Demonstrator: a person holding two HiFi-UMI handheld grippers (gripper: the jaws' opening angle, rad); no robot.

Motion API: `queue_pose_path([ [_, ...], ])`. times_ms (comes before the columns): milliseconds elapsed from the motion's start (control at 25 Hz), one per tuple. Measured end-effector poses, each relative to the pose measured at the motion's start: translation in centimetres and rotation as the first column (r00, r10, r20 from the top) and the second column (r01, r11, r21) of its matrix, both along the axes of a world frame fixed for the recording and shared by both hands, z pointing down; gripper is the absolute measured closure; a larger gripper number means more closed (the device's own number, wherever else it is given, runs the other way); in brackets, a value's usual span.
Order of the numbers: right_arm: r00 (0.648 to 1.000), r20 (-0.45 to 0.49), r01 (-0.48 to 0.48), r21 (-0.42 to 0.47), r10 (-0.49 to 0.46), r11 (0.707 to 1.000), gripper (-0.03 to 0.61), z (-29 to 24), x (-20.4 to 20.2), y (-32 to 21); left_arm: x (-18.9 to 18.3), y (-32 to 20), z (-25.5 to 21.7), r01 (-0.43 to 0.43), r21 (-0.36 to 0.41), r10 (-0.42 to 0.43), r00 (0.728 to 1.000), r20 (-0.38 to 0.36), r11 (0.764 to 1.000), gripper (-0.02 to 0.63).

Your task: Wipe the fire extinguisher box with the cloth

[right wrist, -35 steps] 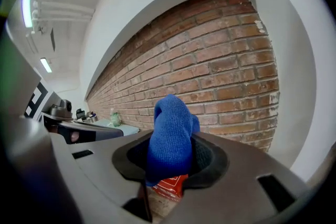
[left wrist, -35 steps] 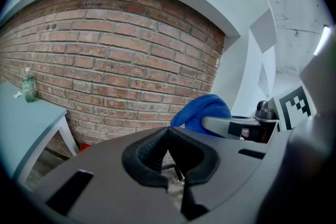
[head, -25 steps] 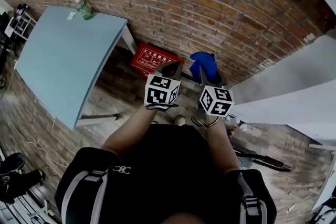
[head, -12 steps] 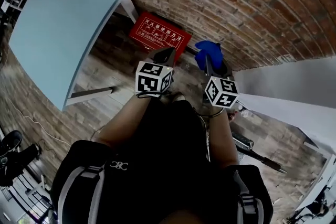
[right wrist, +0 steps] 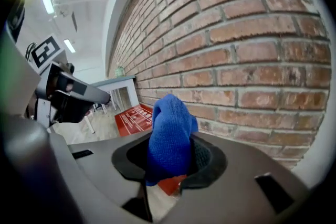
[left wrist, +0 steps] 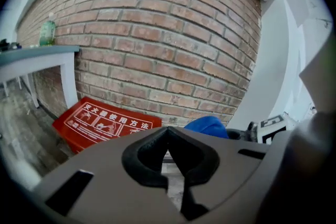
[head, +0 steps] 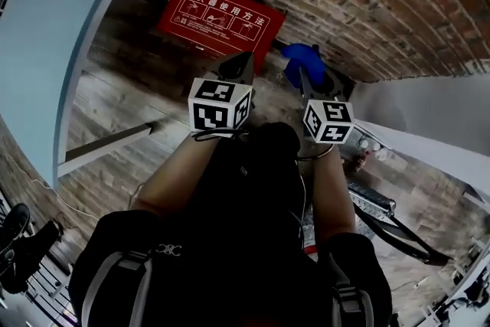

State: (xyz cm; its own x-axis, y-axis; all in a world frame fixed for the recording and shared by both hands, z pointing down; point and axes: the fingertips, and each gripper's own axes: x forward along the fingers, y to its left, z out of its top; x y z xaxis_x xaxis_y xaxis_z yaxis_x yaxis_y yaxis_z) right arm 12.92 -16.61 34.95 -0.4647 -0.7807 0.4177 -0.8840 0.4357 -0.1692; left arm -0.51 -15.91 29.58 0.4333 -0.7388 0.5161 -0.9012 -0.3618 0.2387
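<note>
The red fire extinguisher box (head: 220, 17) (left wrist: 102, 122) (right wrist: 135, 116) stands on the floor against the brick wall, white print on its lid. My left gripper (head: 243, 59) (left wrist: 167, 136) hovers over the box's near right corner, jaws shut with nothing between them. To its right my right gripper (head: 304, 73) (right wrist: 167, 160) is shut on the blue cloth (head: 303, 63) (right wrist: 169, 134) (left wrist: 207, 126), which bunches up out of the jaws, close to the wall and right of the box.
A light blue table (head: 46, 34) with white legs stands left of the box, a green bottle (left wrist: 47, 32) on it. A white wall panel (head: 429, 119) runs along the right. Dark cables and gear (head: 383, 210) lie on the wooden floor at the right.
The view has closed in on the box, which now looms larger. Both grippers have come nearer to it and to the brick wall, the cloth still held.
</note>
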Motion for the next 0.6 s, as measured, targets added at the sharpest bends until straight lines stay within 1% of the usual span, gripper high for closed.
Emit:
queue_pose_path([
  [80, 1.000, 0.019, -0.015, 0.024, 0.014, 1.000, 0.451, 4.8, 0.3, -1.3, 1.0, -1.2, 3.8, -0.005, 0.027, 0.006, 1.000, -0.028, 1.000, 0.606],
  [120, 1.000, 0.025, 0.000, 0.040, -0.001, 0.999, 0.453, 6.9, 0.2, -1.7, 1.4, -1.3, 5.4, -0.013, 0.047, 0.015, 0.999, -0.032, 0.999, 0.606],
  [200, 0.997, 0.015, 0.072, 0.090, -0.074, 0.993, 0.453, 9.9, -0.8, -1.9, 2.1, -1.0, 7.8, -0.038, 0.090, 0.043, 0.998, -0.054, 0.995, 0.606],
  [240, 0.993, -0.006, 0.114, 0.122, -0.114, 0.986, 0.453, 10.8, -1.5, -2.0, 2.3, -0.7, 8.8, -0.053, 0.110, 0.061, 0.995, -0.076, 0.993, 0.606],
  [320, 0.980, -0.077, 0.192, 0.184, -0.181, 0.964, 0.453, 11.9, -2.6, -2.6, 2.3, 0.0, 10.5, -0.073, 0.141, 0.088, 0.991, -0.102, 0.987, 0.606],
  [400, 0.967, -0.125, 0.245, 0.225, -0.222, 0.943, 0.453, 12.3, -3.6, -3.6, 1.8, 1.0, 12.2, -0.083, 0.152, 0.098, 0.991, -0.094, 0.985, 0.606],
  [480, 0.959, -0.111, 0.281, 0.252, -0.261, 0.926, 0.453, 12.2, -4.6, -4.6, 0.8, 2.3, 13.5, -0.083, 0.148, 0.095, 0.993, -0.074, 0.986, 0.606],
  [600, 0.949, -0.077, 0.315, 0.276, -0.306, 0.908, 0.453, 11.6, -5.7, -6.8, -0.4, 3.3, 14.1, -0.086, 0.150, 0.096, 0.994, -0.060, 0.985, 0.606],
])
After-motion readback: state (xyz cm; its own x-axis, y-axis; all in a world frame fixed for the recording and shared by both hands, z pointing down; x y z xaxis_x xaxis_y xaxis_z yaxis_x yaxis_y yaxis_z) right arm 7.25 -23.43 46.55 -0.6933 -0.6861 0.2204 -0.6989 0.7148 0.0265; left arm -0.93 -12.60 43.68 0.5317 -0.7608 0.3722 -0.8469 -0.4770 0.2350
